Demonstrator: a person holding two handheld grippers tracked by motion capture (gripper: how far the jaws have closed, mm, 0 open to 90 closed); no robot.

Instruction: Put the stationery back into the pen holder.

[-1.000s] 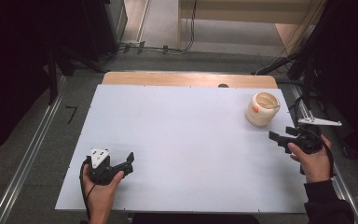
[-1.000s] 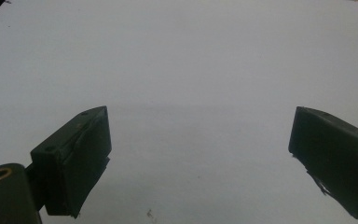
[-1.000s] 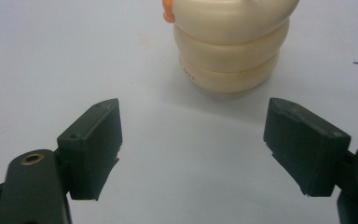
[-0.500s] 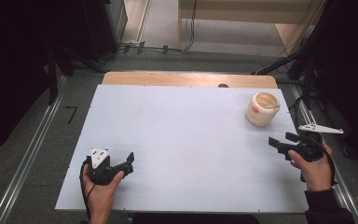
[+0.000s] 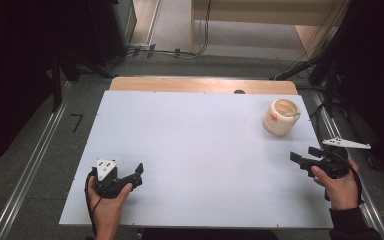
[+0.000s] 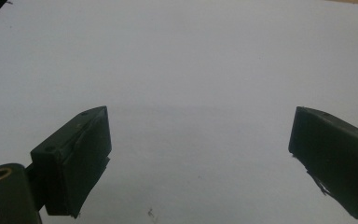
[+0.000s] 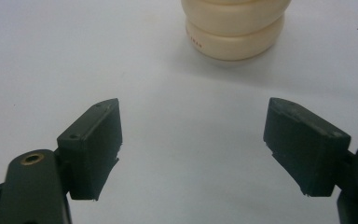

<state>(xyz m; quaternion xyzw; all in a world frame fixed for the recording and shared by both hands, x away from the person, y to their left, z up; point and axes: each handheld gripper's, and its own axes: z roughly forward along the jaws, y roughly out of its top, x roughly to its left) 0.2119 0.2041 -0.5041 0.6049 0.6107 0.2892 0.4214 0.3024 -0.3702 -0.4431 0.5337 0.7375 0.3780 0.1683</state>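
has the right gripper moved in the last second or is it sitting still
Yes. The right gripper has drawn back toward the person's edge of the table, away from the cream cup, which has stayed put near the far right corner.

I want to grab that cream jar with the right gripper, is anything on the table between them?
Nothing visible. Bare white table lies between the open right gripper and the cream jar.
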